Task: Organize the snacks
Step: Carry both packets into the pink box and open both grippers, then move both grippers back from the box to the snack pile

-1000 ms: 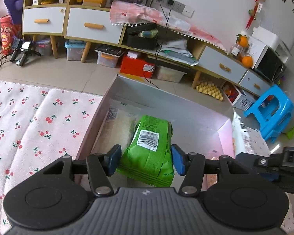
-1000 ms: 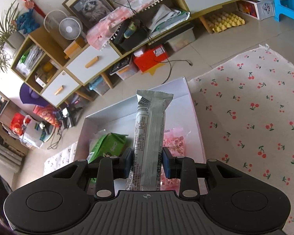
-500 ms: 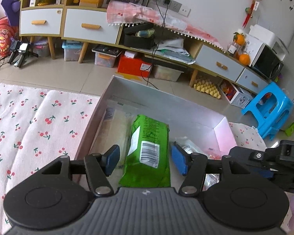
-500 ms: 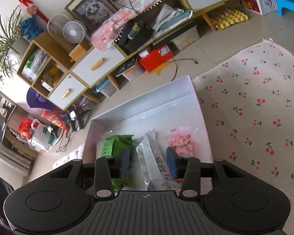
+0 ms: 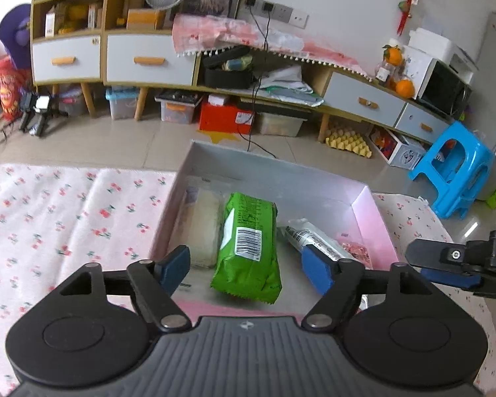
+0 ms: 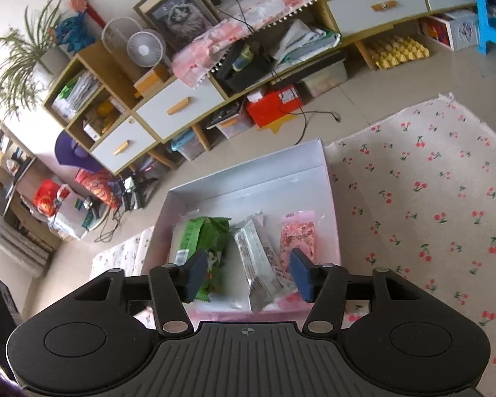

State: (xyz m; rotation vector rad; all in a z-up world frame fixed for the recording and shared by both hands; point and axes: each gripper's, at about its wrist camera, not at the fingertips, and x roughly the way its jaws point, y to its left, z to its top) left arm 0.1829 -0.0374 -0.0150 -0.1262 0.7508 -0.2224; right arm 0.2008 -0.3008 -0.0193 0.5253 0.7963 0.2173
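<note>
Left and right wrist views, both looking down into the white box at frame centre. My left tool stands wide, its jaws having just been opening; the green packet lies loose between the pads, touching neither, on the box floor beside a pale packet to its left. My right tool is likewise spread, its jaws also just opened, with the silver packet lying free below it, between the green packet and the pink packet at its right.

Risks, as I judge them: the green packet's near end sits close to the box's near wall, so a pad dragging on withdrawal could tip it out of line. The silver packet lies aslant and partly over the pink one; a brush from my right pad could slide it further askew. The two tools are near each other at the right edge of the left view, so a collision is possible.
</note>
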